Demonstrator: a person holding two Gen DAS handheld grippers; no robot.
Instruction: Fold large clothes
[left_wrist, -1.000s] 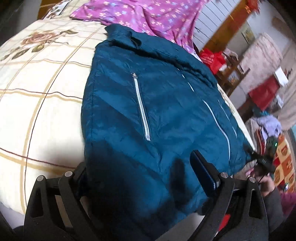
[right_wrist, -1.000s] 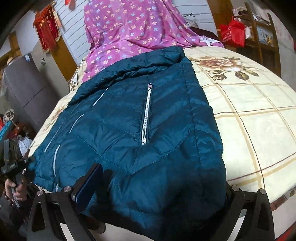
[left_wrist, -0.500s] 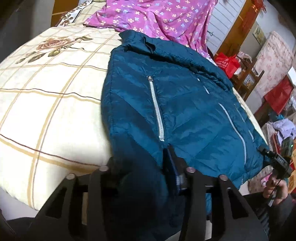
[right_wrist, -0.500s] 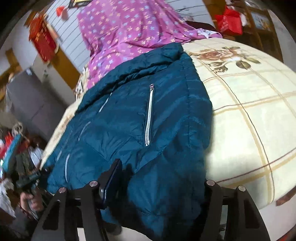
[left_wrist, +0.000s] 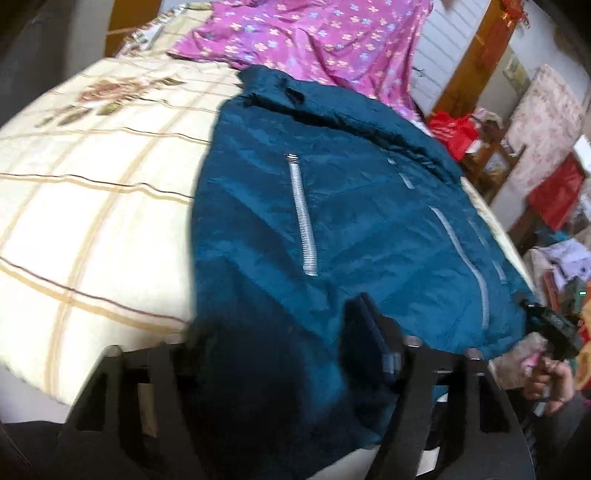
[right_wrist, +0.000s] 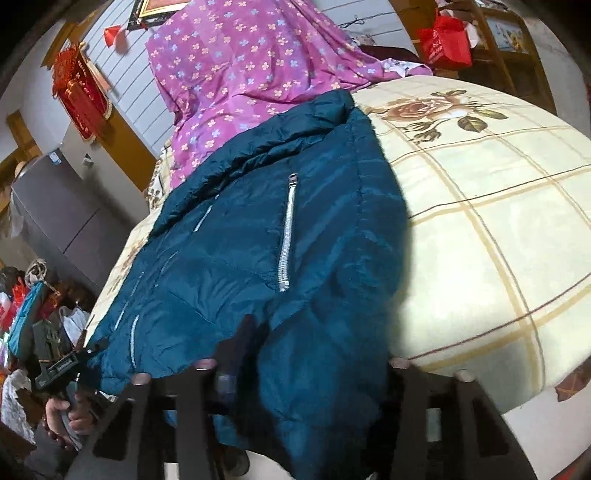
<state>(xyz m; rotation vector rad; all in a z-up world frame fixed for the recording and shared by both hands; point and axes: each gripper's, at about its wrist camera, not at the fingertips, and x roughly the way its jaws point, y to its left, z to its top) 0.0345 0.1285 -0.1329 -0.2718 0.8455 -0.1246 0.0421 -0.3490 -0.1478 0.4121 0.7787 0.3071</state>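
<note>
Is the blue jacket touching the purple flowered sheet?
Touching. In the right wrist view the blue jacket's collar end lies directly against the purple flowered sheet, with no bedspread showing between them.

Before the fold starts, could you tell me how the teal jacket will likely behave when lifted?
The teal jacket looks puffy and quilted, so probably light yet bulky. Its hem droops over the bed edge, suggesting floppiness. The sheen hints it may slip.

You've got a purple floral sheet (right_wrist: 236, 66) piled on the checked bed cover (right_wrist: 498, 221), red bag (right_wrist: 447, 42) behind.
</note>
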